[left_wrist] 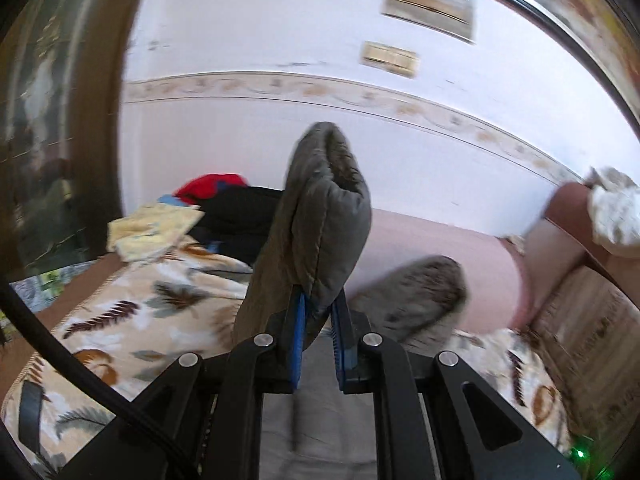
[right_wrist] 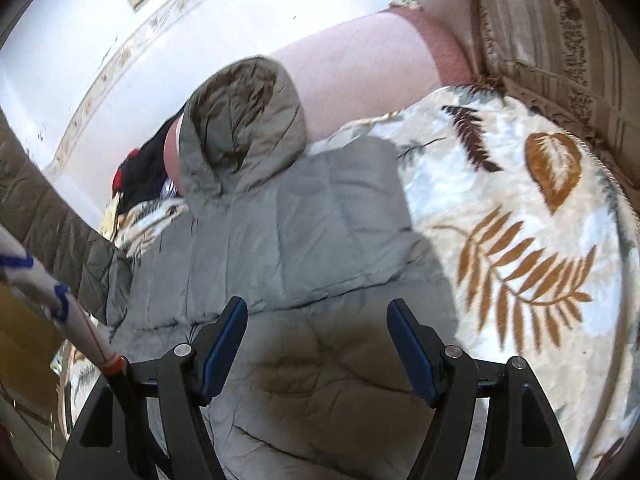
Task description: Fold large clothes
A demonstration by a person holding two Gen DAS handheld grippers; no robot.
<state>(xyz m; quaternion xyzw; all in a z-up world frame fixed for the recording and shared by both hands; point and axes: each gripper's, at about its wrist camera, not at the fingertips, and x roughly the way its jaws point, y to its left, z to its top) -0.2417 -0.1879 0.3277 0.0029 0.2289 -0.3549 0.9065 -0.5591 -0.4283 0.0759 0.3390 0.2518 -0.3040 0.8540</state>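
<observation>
A quilted, puffy grey-olive jacket [right_wrist: 288, 232] lies spread across a bed covered by a plush cream blanket [right_wrist: 532, 216] printed with brown and rust fern leaves. The jacket's fabric is smooth and slightly shiny, stitched into soft padded panels, and its rounded hood [right_wrist: 244, 120] rests toward the pale pink bolster [right_wrist: 360, 68] along the wall. My left hand-held gripper [left_wrist: 319, 312] has its blue-padded fingers clamped together on a sleeve of the jacket [left_wrist: 320, 224], a thick stuffed tube that stands up above the bed with its open cuff at the top. My right hand-held gripper [right_wrist: 316, 344] hovers over the jacket's body with its fingers spread wide apart, holding nothing. At the far end of the bed lies a heap of other clothes [left_wrist: 224, 208], black, red and pale yellow.
</observation>
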